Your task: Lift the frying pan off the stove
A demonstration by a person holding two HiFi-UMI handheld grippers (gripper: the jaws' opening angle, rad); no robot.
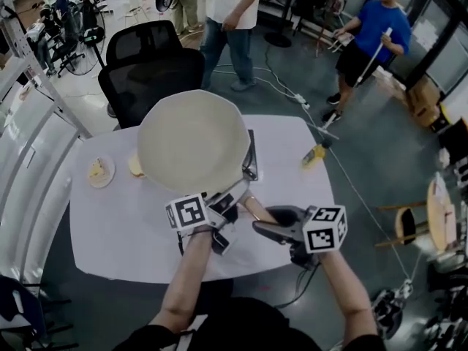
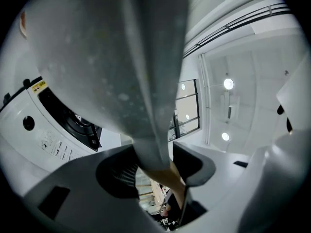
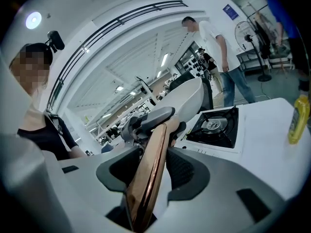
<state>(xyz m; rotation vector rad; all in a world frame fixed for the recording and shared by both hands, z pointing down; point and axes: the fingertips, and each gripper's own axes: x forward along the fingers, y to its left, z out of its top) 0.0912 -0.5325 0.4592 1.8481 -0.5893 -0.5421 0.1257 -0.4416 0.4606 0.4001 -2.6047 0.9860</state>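
The cream frying pan (image 1: 194, 141) hangs tilted above the table, its bowl covering most of the stove (image 1: 251, 154). Its handle (image 1: 252, 207) runs toward me. My left gripper (image 1: 225, 206) is shut on the grey neck of the handle (image 2: 155, 130), just behind the pan's underside (image 2: 97, 57). My right gripper (image 1: 263, 227) is shut on the wooden part of the handle (image 3: 148, 178), closer to me. In the right gripper view the pan (image 3: 187, 98) sits clear above the black burner of the stove (image 3: 216, 127).
A small plate (image 1: 99, 172) with food and a piece of bread (image 1: 136, 167) lie on the white table (image 1: 131, 232) at the left. A yellow bottle (image 1: 314, 154) lies at the right. A black chair (image 1: 150, 68) stands behind the table; people stand farther back.
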